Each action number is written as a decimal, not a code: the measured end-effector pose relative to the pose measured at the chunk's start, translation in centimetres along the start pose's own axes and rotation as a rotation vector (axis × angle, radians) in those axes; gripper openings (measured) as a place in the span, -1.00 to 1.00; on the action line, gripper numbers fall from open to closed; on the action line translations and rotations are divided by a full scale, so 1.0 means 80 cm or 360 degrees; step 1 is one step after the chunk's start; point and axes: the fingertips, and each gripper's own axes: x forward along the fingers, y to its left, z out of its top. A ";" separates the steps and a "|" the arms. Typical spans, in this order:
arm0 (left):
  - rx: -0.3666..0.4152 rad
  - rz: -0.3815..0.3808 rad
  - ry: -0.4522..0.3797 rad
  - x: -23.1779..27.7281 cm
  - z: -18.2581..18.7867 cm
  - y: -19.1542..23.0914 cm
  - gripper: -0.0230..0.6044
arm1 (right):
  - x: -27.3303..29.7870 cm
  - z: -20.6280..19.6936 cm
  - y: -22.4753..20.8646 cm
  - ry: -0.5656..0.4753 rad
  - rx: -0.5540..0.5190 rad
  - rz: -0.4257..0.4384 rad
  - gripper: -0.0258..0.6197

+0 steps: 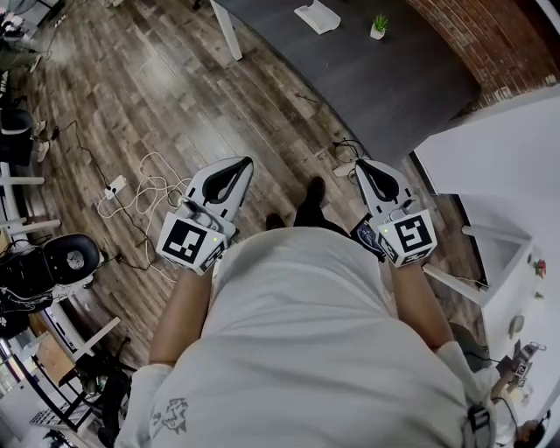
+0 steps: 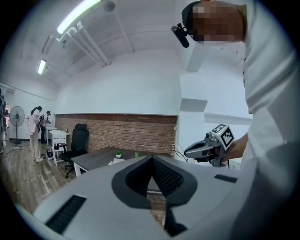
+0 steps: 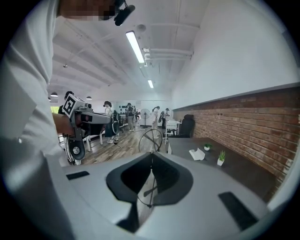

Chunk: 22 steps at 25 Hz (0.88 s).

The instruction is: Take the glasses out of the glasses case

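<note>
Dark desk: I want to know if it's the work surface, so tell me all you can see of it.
The desk has a dark grey, matt top and white legs. It stands level on the wood floor, beside the brick wall. On its top stand a small plant in a white pot and a white folded thing; what that is I cannot tell.

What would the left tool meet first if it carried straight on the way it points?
Probably the dark grey rectangular desk, lying ahead of the left tool; depth is unclear.
</note>
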 end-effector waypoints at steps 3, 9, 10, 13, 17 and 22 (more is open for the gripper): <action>0.0000 -0.0010 -0.0016 -0.011 -0.002 -0.006 -0.89 | -0.010 -0.003 0.016 -0.0009 -0.0011 -0.0003 -0.87; 0.0011 -0.0039 -0.0025 -0.022 -0.002 -0.020 -0.89 | -0.025 0.005 0.035 -0.0034 -0.0038 -0.0009 -0.87; 0.0011 -0.0042 -0.0026 -0.025 -0.002 -0.021 -0.89 | -0.026 0.006 0.038 -0.0038 -0.0041 -0.0011 -0.87; 0.0010 -0.0046 -0.0031 -0.030 -0.002 -0.022 -0.89 | -0.028 0.009 0.043 -0.0047 -0.0050 -0.0014 -0.87; 0.0022 -0.0044 -0.0045 -0.034 -0.001 -0.021 -0.89 | -0.030 0.010 0.049 -0.0049 -0.0065 -0.0018 -0.87; 0.0021 -0.0065 -0.0050 -0.033 0.000 -0.027 -0.89 | -0.035 0.013 0.052 -0.0054 -0.0081 -0.0024 -0.87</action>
